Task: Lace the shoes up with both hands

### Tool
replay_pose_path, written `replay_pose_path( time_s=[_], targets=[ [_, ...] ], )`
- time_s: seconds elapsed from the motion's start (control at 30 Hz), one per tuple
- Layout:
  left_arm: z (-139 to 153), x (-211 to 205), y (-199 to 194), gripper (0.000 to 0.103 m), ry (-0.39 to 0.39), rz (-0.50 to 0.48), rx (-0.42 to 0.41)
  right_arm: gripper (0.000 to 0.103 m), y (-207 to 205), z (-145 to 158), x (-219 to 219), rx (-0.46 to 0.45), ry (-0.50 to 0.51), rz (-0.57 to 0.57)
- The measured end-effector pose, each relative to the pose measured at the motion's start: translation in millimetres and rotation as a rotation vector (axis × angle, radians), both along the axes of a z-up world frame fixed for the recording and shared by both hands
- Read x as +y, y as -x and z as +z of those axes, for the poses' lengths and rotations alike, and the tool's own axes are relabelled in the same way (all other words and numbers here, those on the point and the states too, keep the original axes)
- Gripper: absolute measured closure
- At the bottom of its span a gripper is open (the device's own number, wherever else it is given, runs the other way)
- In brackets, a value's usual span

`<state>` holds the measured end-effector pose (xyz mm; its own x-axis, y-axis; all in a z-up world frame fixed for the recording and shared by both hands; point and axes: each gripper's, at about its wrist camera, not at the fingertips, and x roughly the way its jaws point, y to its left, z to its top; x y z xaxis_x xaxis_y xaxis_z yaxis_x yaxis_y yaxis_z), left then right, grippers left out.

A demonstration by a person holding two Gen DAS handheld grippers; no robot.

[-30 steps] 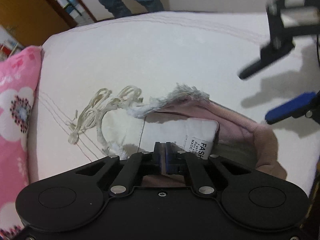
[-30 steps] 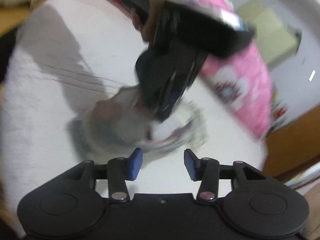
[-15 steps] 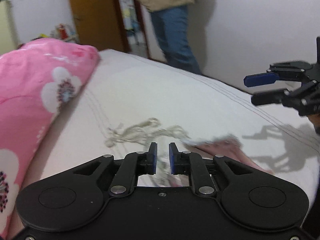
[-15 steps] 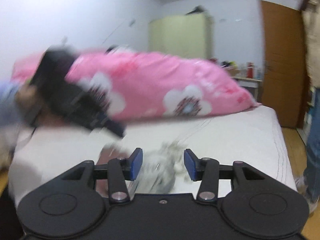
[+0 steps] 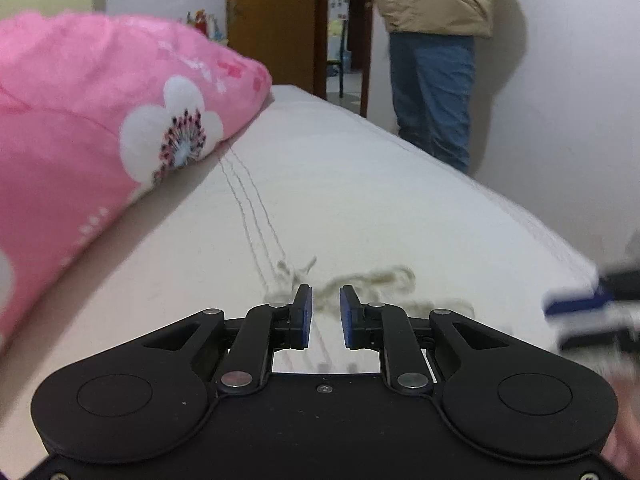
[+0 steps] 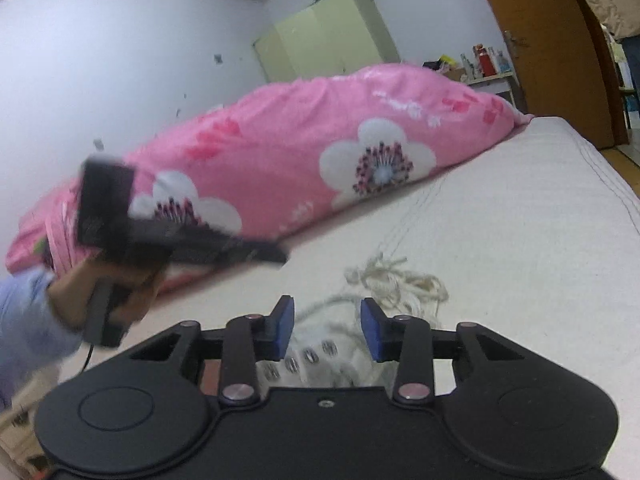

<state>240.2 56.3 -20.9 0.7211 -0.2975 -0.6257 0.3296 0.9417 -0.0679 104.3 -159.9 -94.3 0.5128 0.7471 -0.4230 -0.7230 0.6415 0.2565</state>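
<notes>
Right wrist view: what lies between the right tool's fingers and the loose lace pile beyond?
The shoe's eyelet rows sit between the closing fingers of the right tool; a lace strand runs on to the lace pile. Nothing gripped.

Pink quilt [image 5: 92, 128] (flower-printed) lies along the white mattress [image 5: 360, 200].

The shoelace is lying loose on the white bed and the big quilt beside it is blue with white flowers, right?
Not quite. The quilt is pink with white flowers, not blue, as the right wrist view shows. The shoelace does lie loose on the white bed.
</notes>
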Motion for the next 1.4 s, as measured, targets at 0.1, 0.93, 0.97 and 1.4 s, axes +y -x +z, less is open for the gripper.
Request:
replay_pose_path(
  time_s=[0.1,0.93,0.97,1.4],
  targets=[
    [-16.1,-14.3,-43.0,0.088,-0.051,-0.026,0.046,0.068,-1.2,-4.9,2.1,0.005,-0.016,0.035],
    [-69.2,-50.2,-106.1,0.100,-0.288,-0.138,0.121,0.067,4.5,-15.0,-11.0,-0.003,-0.065,0.128],
    [-68.2,-50.7,-105.9,0.101,-0.285,-0.134,0.122,0.067,3.7,-15.7,-11.4,0.001,-0.069,0.128],
    [7.8,-14.9,-43.4,0.101,0.051,-0.009,-0.086,0.064,5.8,-18.8,-12.5,-0.015,-0.064,0.100]
  ],
)
